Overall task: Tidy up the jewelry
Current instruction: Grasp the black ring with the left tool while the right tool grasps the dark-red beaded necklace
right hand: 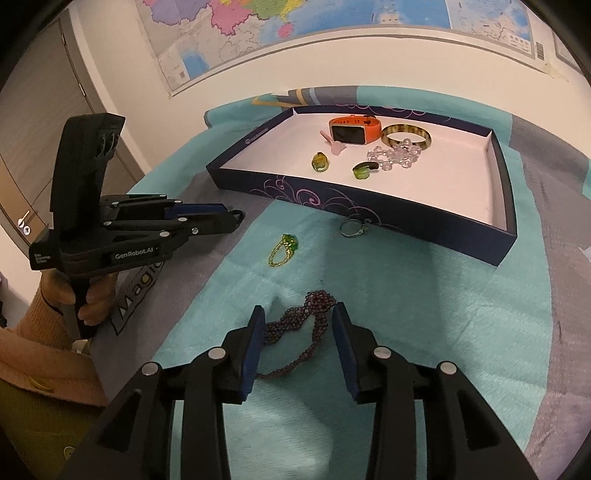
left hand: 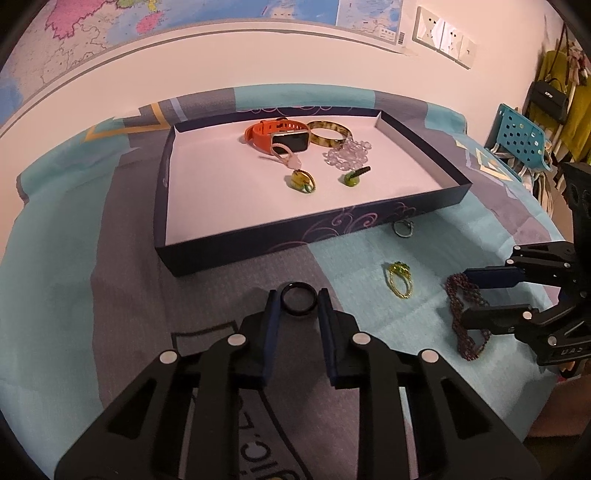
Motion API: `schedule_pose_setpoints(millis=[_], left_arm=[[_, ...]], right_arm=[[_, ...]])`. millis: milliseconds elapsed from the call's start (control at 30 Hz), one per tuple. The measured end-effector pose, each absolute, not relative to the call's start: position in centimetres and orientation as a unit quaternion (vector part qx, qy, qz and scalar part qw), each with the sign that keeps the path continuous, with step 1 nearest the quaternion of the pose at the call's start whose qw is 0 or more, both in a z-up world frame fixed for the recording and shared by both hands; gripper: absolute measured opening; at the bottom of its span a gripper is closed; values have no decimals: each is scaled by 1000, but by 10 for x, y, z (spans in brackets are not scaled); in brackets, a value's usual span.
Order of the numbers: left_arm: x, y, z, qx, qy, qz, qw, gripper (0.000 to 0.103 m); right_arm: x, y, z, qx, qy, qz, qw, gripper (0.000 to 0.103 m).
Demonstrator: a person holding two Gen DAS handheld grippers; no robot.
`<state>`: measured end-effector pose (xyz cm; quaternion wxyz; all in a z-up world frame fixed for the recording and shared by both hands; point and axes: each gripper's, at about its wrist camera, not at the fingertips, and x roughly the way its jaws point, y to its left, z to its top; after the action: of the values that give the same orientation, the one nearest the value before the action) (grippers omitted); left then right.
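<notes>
On the blanket-covered surface (left hand: 92, 295) we find a shallow dark blue box lid (left hand: 258, 236) serving as the tray, its white floor holding an orange smartwatch (left hand: 280, 134), a tortoiseshell bangle (left hand: 327, 134), a clear bead bracelet (left hand: 347, 153), a pink charm (left hand: 291, 157) and two green-stone rings (left hand: 301, 181) (left hand: 351, 179). Outside the tray, just beside its near wall, lies a silver ring (left hand: 402, 229); nearer us lies a gold ring with green stones (left hand: 399, 278). We note the left gripper (left hand: 298, 301) clamped on a black ring (left hand: 297, 298), both pads pressing its sides, the ring held above the grey patch of blanket in front of the tray. We note the right gripper (right hand: 298, 325) with its jaws apart, straddling a dark purple beaded bracelet (right hand: 295, 332) that lies twisted on the teal patch; the pads do not press it. A person's hand (right hand: 92, 295) in a tan sleeve grips the left tool's handle. A map (right hand: 295, 29) hangs on the wall behind.
</notes>
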<state>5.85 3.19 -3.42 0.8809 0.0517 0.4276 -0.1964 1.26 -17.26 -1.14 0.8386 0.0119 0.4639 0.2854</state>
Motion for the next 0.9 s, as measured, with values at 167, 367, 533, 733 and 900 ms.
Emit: schedule_pose_setpoints(millis=[167, 367, 533, 733, 900], left_arm=[[55, 31, -35, 50, 428, -198, 881, 21], [53, 31, -36, 48, 426, -199, 881, 21], [51, 32, -35, 42, 425, -199, 882, 21], [48, 35, -31, 31, 420, -200, 885, 21], [46, 35, -27, 29, 415, -203, 887, 21]], right_arm=[[12, -170, -11, 7, 461, 275, 844, 33], [14, -171, -12, 1, 459, 261, 849, 14], [16, -174, -13, 18, 461, 266, 847, 3], [18, -178, -3, 40, 447, 274, 851, 2], [18, -180, 8, 42, 432, 272, 859, 2]])
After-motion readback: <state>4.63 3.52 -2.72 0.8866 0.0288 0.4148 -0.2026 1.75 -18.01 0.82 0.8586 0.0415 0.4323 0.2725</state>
